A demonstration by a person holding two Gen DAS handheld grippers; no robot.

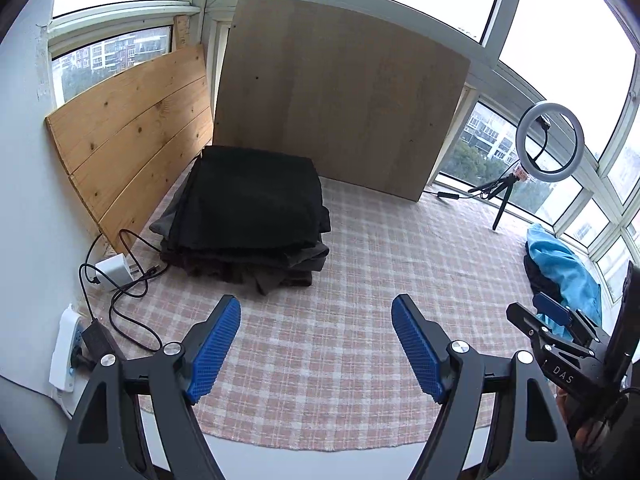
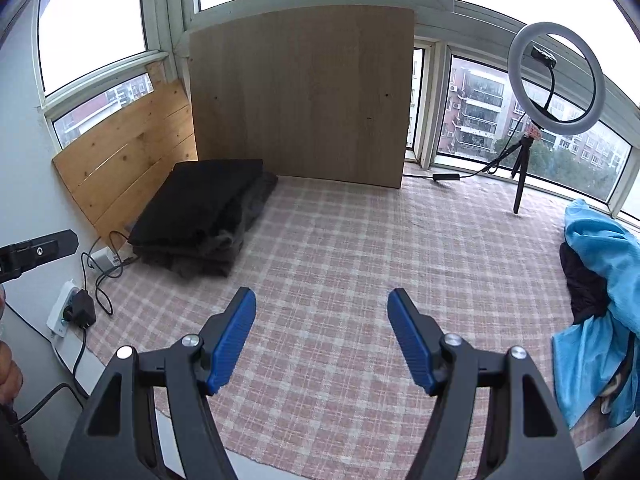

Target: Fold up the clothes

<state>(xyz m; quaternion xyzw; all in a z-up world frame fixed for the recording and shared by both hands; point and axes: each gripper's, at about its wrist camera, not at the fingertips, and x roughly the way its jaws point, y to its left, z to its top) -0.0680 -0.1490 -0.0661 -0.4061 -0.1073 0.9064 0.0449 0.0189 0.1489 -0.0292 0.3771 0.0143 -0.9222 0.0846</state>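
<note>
A stack of folded dark clothes (image 1: 248, 216) sits at the back left of the checked cloth (image 1: 360, 280); it also shows in the right wrist view (image 2: 200, 216). A heap of unfolded clothes, bright blue over black (image 2: 600, 280), lies at the right edge; it also shows in the left wrist view (image 1: 560, 268). My left gripper (image 1: 316, 312) is open and empty above the cloth, in front of the stack. My right gripper (image 2: 322, 306) is open and empty above the middle of the cloth. The right gripper also shows at the right of the left wrist view (image 1: 556, 320).
Two wooden boards (image 1: 340, 92) lean against the windows behind the stack. A ring light on a tripod (image 2: 554, 80) stands at the back right. A power strip (image 1: 66, 348), a charger (image 1: 114, 270) and cables lie along the left wall.
</note>
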